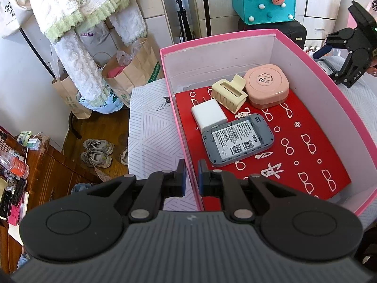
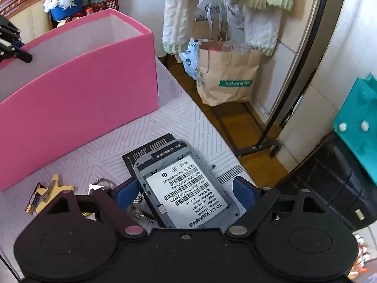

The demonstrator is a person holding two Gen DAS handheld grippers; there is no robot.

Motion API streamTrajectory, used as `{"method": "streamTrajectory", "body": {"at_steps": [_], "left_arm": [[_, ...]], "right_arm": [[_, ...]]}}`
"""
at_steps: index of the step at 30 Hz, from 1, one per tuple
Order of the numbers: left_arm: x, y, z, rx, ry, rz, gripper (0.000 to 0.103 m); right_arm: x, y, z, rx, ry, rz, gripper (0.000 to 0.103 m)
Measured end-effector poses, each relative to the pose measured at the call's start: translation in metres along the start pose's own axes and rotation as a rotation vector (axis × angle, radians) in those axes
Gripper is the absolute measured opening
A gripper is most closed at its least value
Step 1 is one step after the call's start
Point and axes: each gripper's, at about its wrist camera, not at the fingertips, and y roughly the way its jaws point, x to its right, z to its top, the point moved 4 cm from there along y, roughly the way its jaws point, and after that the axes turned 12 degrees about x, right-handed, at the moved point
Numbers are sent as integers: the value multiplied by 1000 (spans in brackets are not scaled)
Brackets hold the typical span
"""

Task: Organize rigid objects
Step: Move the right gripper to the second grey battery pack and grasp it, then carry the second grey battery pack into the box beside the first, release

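A pink box [image 1: 339,99] stands on the bed; it holds a grey router [image 1: 238,139], a white charger [image 1: 208,114], a cream hair claw [image 1: 229,92] and a pink round case [image 1: 267,88] on a red sheet. My left gripper [image 1: 192,176] hovers over the box's near-left wall, its fingers a narrow gap apart and empty. My right gripper [image 2: 183,191] is open around a second grey router [image 2: 183,188] lying on the bed outside the box [image 2: 77,89]; it also shows at the right of the left wrist view [image 1: 327,56].
Keys [image 2: 99,186], a yellow clip [image 2: 53,187] and a small battery [image 2: 33,200] lie on the patterned bedspread beside the router, with a black card [image 2: 150,148] under it. Paper bags [image 2: 226,77], a clothes rack, shoes [image 1: 97,152] and a teal felt bag [image 1: 264,0] surround the bed.
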Motion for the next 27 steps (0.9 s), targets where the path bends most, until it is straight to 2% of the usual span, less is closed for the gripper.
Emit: {"method": "streamTrajectory", "body": {"at_steps": [5,8,18,23,27], "left_arm": [[0,0,0,-1,1,-1,9],[0,0,0,1,-1,-1,9],[0,0,0,5,-4,-3,9],[0,0,0,7,-4,-8,9],[1,0,0,9,-9,-9,9]], "right_arm": [[2,-2,0,15,115,-9,65],[-1,-5,-3,13,163,-40,65],[-7,-2,-2,18,205,-121,65],[-7,-21,6,74,295,-166,65],[-24,-44,19,130,284,-153,65]]}}
